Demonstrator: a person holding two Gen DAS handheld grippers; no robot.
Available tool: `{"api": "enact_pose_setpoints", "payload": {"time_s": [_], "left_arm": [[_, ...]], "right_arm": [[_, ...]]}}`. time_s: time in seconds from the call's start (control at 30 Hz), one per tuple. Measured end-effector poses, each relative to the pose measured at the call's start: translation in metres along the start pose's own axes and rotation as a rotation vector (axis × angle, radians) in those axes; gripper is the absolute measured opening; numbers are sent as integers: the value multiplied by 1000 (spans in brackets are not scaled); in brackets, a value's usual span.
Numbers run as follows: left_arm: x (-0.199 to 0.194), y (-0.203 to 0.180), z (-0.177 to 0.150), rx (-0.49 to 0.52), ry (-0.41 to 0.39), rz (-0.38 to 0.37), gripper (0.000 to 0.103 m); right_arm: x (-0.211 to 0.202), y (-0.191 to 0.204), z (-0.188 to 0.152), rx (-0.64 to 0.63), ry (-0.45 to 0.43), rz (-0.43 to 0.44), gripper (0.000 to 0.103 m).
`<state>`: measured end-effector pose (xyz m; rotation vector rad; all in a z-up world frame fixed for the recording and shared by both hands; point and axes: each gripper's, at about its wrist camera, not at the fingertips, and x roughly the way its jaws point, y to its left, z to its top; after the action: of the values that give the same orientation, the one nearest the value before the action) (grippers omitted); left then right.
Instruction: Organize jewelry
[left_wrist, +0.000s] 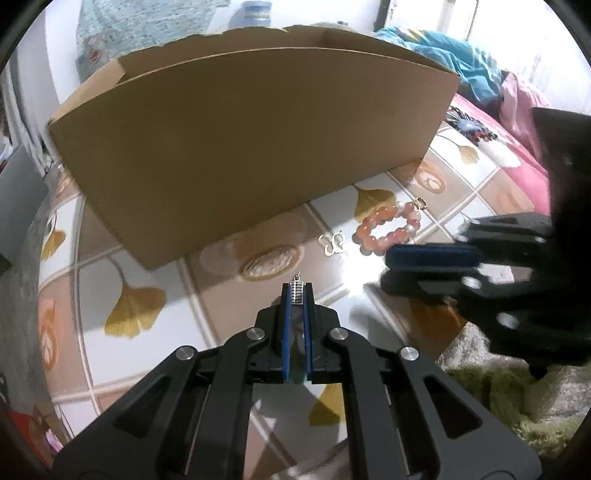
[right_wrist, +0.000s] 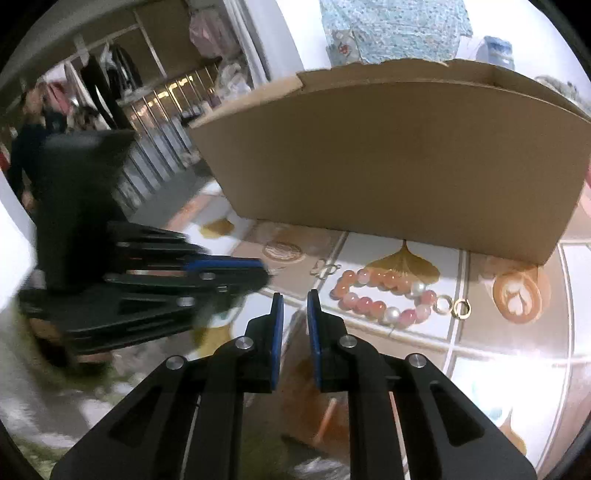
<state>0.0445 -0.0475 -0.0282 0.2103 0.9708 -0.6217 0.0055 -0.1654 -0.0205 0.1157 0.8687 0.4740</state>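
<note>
a cardboard box stands open-topped on the leaf-patterned tablecloth, likely the place the jewelry is meant to go. just in front of it lie a pink bead bracelet and a small gold clasp piece, both untouched. the left gripper is pressed together, pinching a small silver ladder-shaped pendant at its tips, apparently for carrying boxward. the right gripper hovers near the bracelet, its blue pads slightly apart, holding nothing.
</note>
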Motion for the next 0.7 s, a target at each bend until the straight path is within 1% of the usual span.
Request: {"api": "enact_pose_setpoints", "payload": {"time_s": [0.07,0.1,0.17,0.3,0.4,0.53,0.6,0.7], "left_arm": [[-2,3,-4,-15,-4,-6,5],[-3,4,-5,-20,-9,-8,5],[-4,4,-7,-26,-14,-14,5],[-5,8,-9,-38,-22,-33,5],[-6,10,-10,-42,-26,-45,5],[-10,16,-13,-42,-32,-57,5],[-10,18,-14,-41,-33,-61,5],[-10,17,-14,-37,-33,-63,5]], "right_arm": [[8,-6,2,9,21,-42,12],[8,-8,4,14,13,-48,12],[10,-10,10,12,10,-88,12],[15,-10,15,25,4,-108,14],[20,2,16,-22,-4,-140,18],[23,12,16,-113,-7,-193,19],[22,13,16,-151,-1,-201,26],[21,11,19,-197,15,-199,29]]}}
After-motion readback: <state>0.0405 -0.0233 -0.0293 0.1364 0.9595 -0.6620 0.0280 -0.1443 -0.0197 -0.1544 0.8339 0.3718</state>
